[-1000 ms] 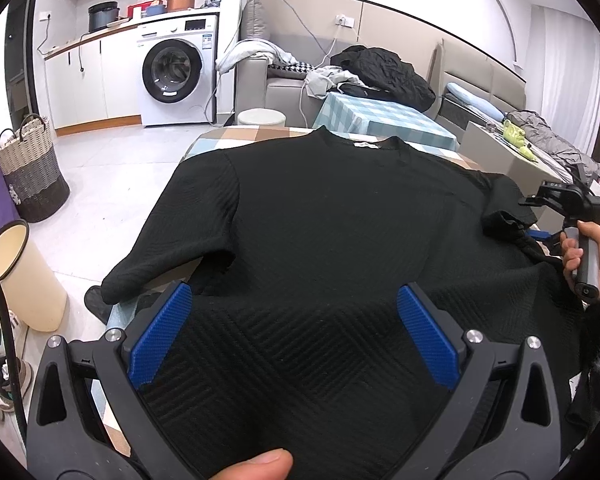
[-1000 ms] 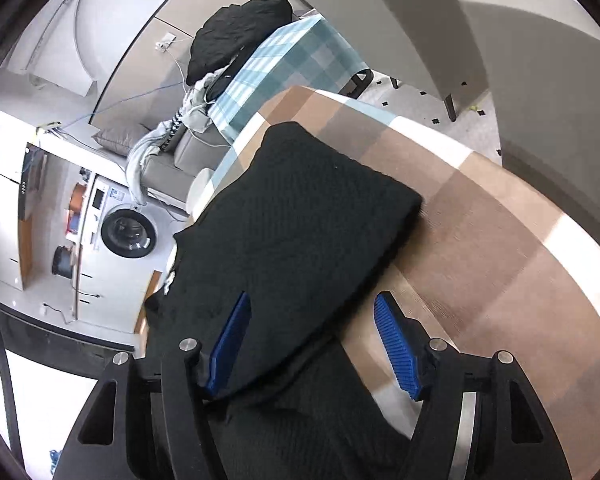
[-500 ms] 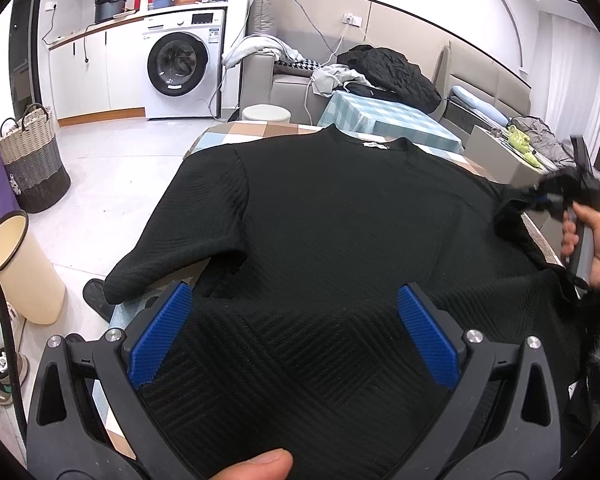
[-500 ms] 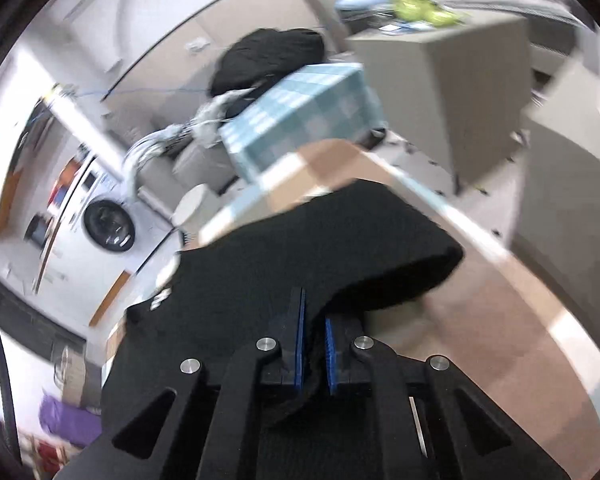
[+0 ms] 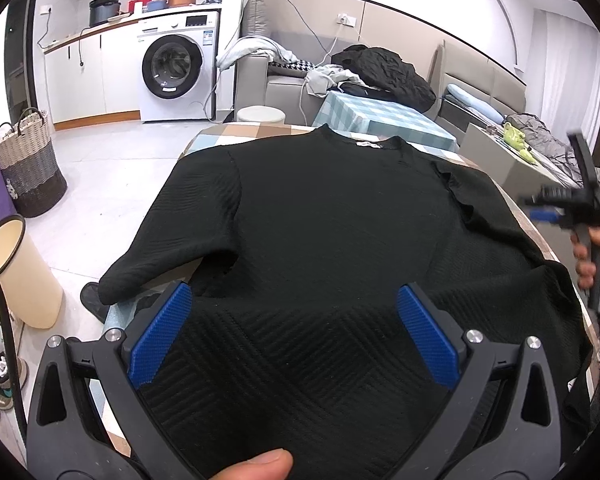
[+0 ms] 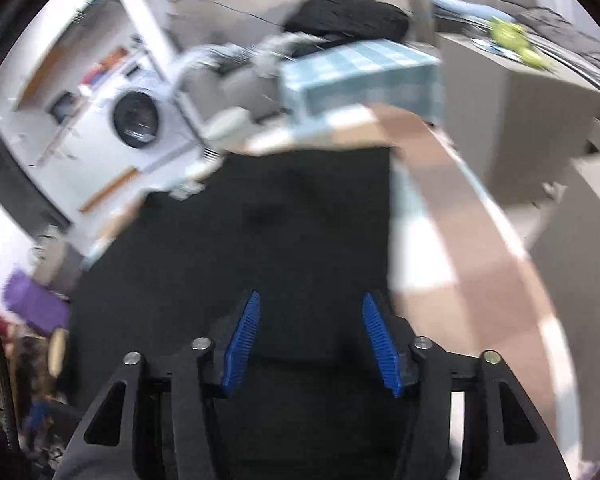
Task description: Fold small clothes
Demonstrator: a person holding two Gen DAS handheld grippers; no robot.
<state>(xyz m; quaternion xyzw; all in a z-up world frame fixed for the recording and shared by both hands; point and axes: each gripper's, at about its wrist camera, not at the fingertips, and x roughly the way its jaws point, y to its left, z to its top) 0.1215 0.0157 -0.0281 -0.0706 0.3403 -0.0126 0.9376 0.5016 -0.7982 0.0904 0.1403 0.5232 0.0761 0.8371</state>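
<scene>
Item: black top (image 5: pixel 332 216), textured knit with a chevron weave toward the hem, white neck label at the far collar. It lies flat on the checked tablecloth (image 5: pixel 236 134); its own left sleeve hangs over the table's left edge, the other sleeve is folded in across the body.

Left gripper (image 5: pixel 294 334): jaws spread wide above the hem, nothing between the blue pads.

Right gripper (image 6: pixel 310 342): jaws parted, nothing held; the view is motion-blurred, so whether the pads touch the fabric is unclear.

Change: half a second ago the right gripper was clamped on the sleeve edge; it has since let go and the sleeve lies on the chest.

Room: bare tablecloth runs along the right side of the garment; open floor (image 5: pixel 112 160) lies left of the table.
</scene>
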